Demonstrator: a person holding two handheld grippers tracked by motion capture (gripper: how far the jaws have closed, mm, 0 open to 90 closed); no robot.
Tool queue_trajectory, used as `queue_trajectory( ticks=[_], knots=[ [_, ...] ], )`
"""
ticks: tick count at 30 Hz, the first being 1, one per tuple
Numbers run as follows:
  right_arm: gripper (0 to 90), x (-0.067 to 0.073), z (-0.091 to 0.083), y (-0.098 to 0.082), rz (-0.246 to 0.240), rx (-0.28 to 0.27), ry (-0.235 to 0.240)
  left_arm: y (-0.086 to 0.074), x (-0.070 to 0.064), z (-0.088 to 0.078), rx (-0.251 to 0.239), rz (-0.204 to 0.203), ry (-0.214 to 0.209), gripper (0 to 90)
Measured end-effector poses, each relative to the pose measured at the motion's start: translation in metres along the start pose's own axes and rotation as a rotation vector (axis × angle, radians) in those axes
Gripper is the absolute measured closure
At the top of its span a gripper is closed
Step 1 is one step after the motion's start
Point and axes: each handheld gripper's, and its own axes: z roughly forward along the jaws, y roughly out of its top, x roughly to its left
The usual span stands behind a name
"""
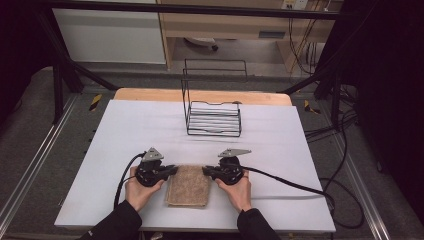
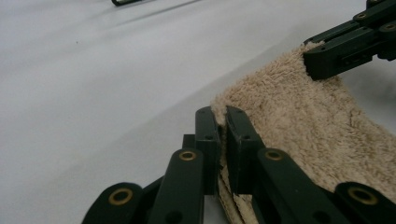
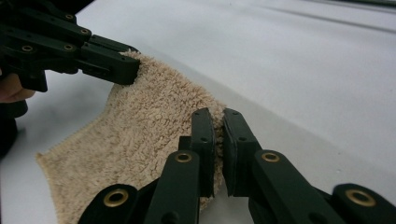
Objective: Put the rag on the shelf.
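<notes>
Both tongs, left tongs [image 2: 222, 122] and right tongs [image 3: 218, 125], pinch far corners of a fuzzy beige towel [image 1: 188, 185].

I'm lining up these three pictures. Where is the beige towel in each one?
High view: the towel lies low in the centre, between both grippers.
Left gripper view: towel fills the right half, its near corner in the left gripper.
Right gripper view: towel lies left of centre, its corner in the right gripper.
Shared landmark: the white table.
</notes>
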Motion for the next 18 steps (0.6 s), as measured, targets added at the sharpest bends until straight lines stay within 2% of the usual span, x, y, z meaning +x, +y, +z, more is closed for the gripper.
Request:
queue_trajectory(
  ticks=[1, 2, 10, 18],
  knots=[
    [84.6, 0.000, 0.000, 0.000, 0.000, 0.000, 0.000, 0.000, -0.001, -0.002, -0.007, 0.000, -0.002, 84.1],
    [84.6, 0.002, -0.002, 0.002, -0.020, -0.009, -0.002, 0.000, -0.001, -0.004, -0.012, 0.002, -0.002, 84.0],
    [84.7, 0.010, -0.009, 0.007, -0.049, -0.041, 0.006, 0.002, -0.004, -0.015, -0.042, -0.002, -0.003, 84.1],
    [84.7, 0.012, -0.018, 0.012, -0.053, -0.078, 0.015, 0.005, -0.008, -0.025, -0.086, 0.008, -0.009, 84.1]
  ],
)
